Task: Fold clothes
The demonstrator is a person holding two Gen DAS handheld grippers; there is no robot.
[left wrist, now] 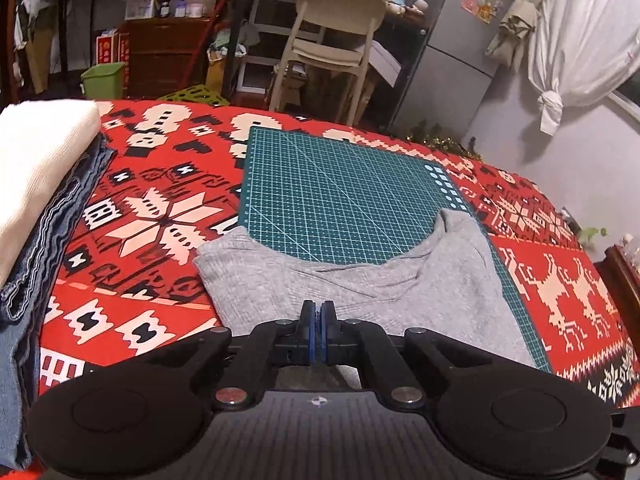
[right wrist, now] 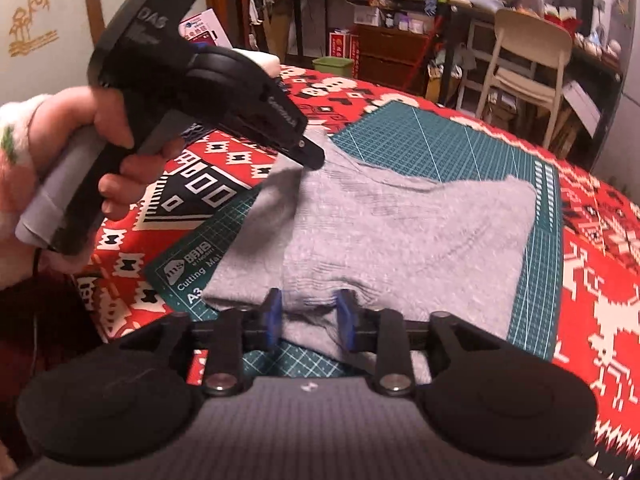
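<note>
A grey ribbed garment [left wrist: 360,280] lies partly folded on a green cutting mat [left wrist: 340,192]. In the left wrist view my left gripper [left wrist: 319,314] has its blue pads pressed together at the garment's near edge. The right wrist view shows that same left gripper [right wrist: 312,158], held by a hand [right wrist: 112,120], pinching the far left corner of the grey garment [right wrist: 400,232], which lifts slightly there. My right gripper [right wrist: 308,312] is open. Its blue pads [right wrist: 273,312] stand on either side of the garment's near edge, and cloth bunches between them.
A red patterned blanket [left wrist: 160,220] covers the table under the mat. A stack of folded clothes sits at the left, a white piece [left wrist: 40,160] on top of denim [left wrist: 48,248]. A beige chair [left wrist: 332,40] and cluttered shelves stand beyond the far edge.
</note>
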